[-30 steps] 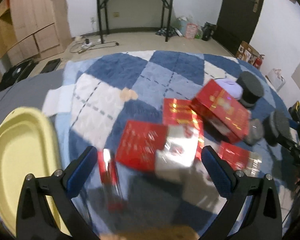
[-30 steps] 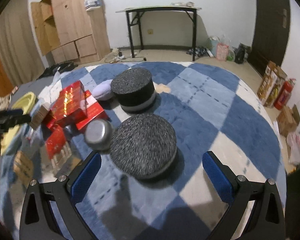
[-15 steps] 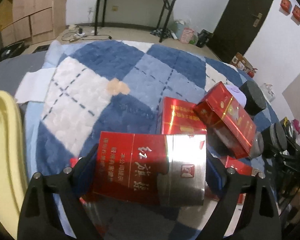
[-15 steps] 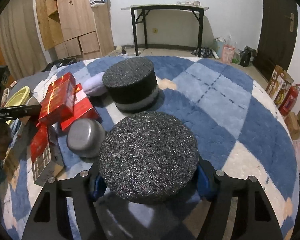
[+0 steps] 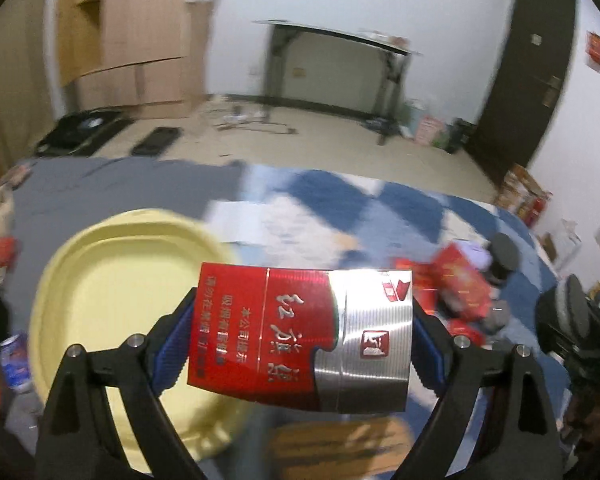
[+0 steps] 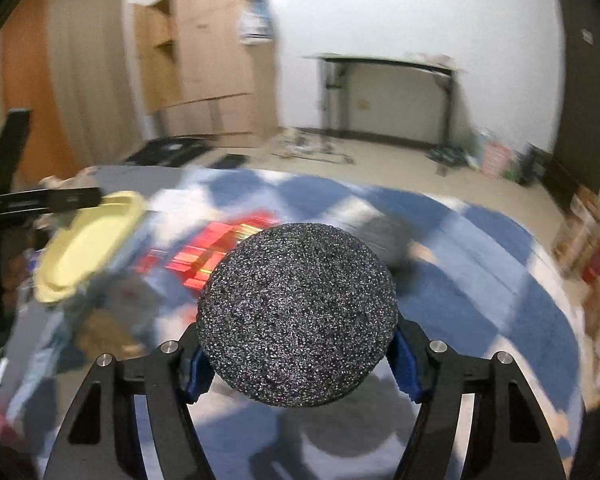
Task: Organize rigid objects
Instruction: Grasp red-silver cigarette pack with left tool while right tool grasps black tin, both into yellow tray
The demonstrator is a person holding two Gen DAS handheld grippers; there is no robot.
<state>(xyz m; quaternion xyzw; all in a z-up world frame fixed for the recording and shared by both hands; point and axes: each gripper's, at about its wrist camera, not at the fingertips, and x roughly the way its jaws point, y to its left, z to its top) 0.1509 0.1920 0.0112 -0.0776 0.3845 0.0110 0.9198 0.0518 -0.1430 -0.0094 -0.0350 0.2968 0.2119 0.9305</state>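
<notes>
Both tools have gone up since half a second ago, each with its catch now lifted off the rug and the room streaked with blur. Closest in the left view, the left gripper [image 5: 300, 340] pinches one red and silver box [image 5: 302, 334] by its two short ends, flat face to the camera, likely so it cannot slip while it is carried. Just behind the box, at about 9 o'clock from it, sits one yellow tray [image 5: 112, 280], and I think the box is going there. Closest in the right view, the right gripper [image 6: 298, 352] squeezes one black foam disc [image 6: 296, 312] at its two sides, and the disc hangs above the rug [image 6: 480, 280]. Behind the disc, at 10 o'clock, lies a pile of red boxes [image 6: 216, 246]; they are too blurred to count. Farther out at 9 o'clock the tray shows again. Back in the left view, at 3 o'clock, are more red boxes and two dark round things, also blurred. Farthest off stand one black table [image 5: 340, 60] and one dark door [image 5: 528, 76].
</notes>
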